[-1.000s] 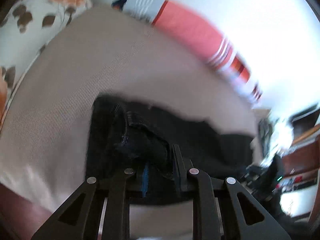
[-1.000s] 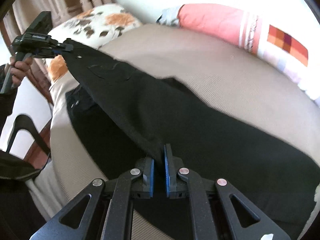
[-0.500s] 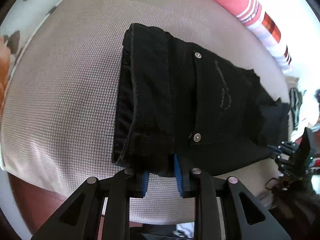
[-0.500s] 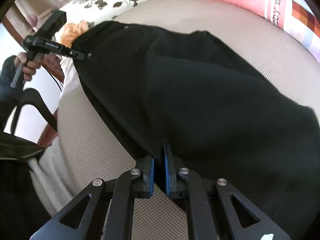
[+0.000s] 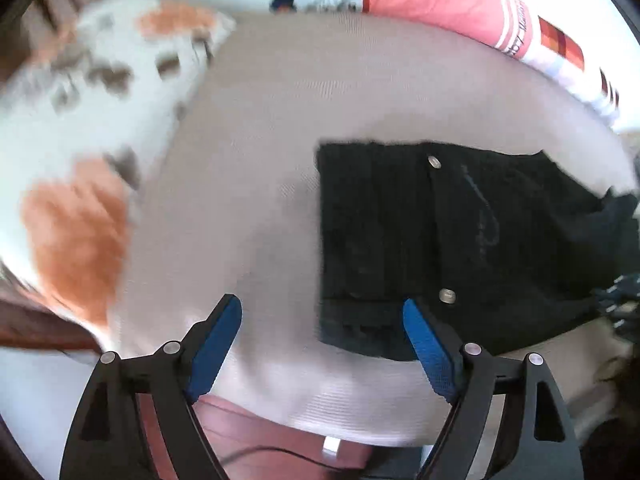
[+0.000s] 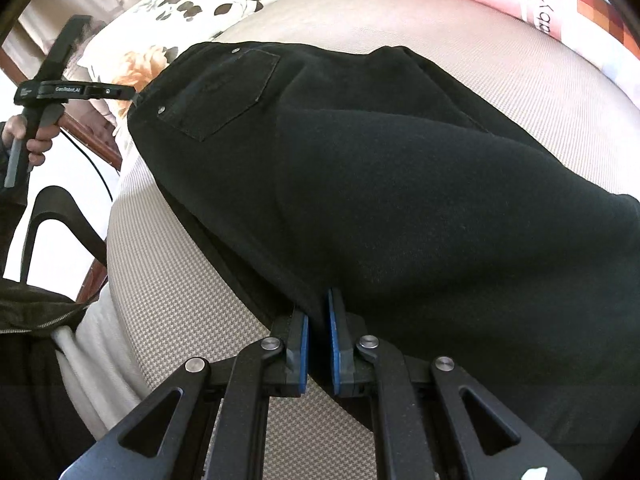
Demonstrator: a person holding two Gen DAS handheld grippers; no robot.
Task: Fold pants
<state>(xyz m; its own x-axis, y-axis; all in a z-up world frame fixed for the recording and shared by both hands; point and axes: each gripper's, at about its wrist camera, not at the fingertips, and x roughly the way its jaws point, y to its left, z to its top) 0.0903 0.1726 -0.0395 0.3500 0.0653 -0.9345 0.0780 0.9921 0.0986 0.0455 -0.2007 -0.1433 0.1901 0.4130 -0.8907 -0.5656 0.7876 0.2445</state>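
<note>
Black pants (image 6: 400, 184) lie folded lengthwise on the beige bed, back pocket up, waistband at the far left. In the left wrist view the pants (image 5: 460, 248) lie to the right, waistband edge facing me. My left gripper (image 5: 322, 320) is open and empty, just off the waistband corner, its right pad by the pants' near edge. It also shows in the right wrist view (image 6: 132, 98), at the waistband. My right gripper (image 6: 318, 320) is shut on the near edge of the pants leg.
The beige bedcover (image 5: 260, 160) spreads around the pants. A floral pillow (image 6: 192, 4) lies at the far left, a pink striped pillow (image 5: 440, 0) along the back. A black chair (image 6: 52, 220) and the wooden bed frame (image 5: 260, 432) stand at the near edge.
My left gripper has opened, let go of the waistband and pulled back to the left. The pants have settled flat on the bed. My right gripper stays shut on the leg edge.
</note>
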